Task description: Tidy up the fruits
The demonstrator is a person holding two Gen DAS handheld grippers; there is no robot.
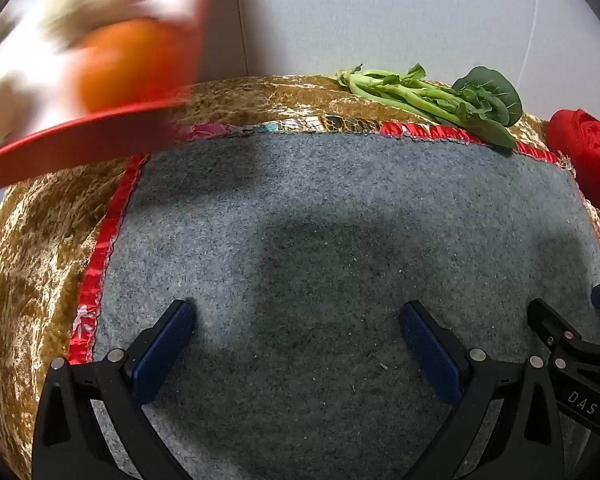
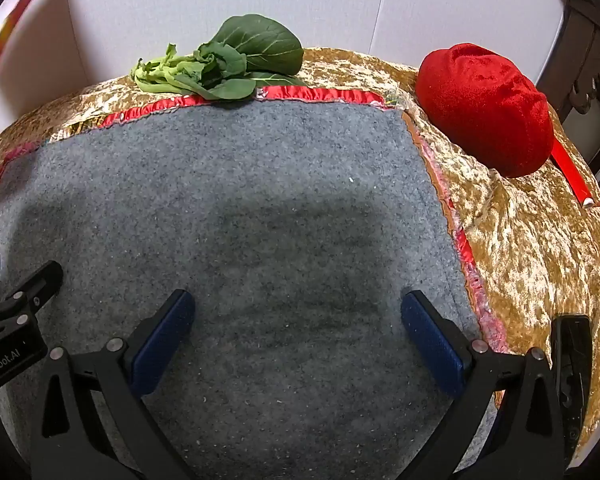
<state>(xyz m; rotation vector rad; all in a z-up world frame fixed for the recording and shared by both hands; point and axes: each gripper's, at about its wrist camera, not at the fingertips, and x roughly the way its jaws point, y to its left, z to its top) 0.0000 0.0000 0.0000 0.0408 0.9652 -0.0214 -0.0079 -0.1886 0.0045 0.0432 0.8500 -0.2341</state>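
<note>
**Fruit tray comes in at the left, both grippers wait empty**

Fruit is not on the table now. The only one visible is an orange fruit (image 1: 128, 60), blurred, lying in a red-rimmed tray (image 1: 80, 142) that hangs tilted in the upper left of the left wrist view, above the golden cloth (image 1: 28, 264). Some brownish things lie in the tray too, but the blur hides what they are. In the right wrist view only a red sliver of the tray rim (image 2: 4, 40) shows at the far left edge.

The left gripper (image 1: 298, 322) is spread wide over the grey felt mat (image 1: 320, 208) and holds nothing. The right gripper (image 2: 298, 314) is also wide and empty — the two hover side by side, each one visible at the edge of the other's view.

My judgement: the step in hand is to wait for the tray to settle, then reach for the orange fruit. It is better to keep both grippers low and still until the blur stops, then approach from the open side of the tray and close across the widest part of the fruit.

The orange fruit looks round, so no long axis can be told. The leafy green vegetable (image 2: 224, 62) lies at the back edge of the mat, its long axis roughly along that edge — in the right wrist view stems are left, leaves right. A red velvet object (image 2: 488, 108) sits at the back right; a red stick (image 2: 572, 178) lies just beside it.
</note>
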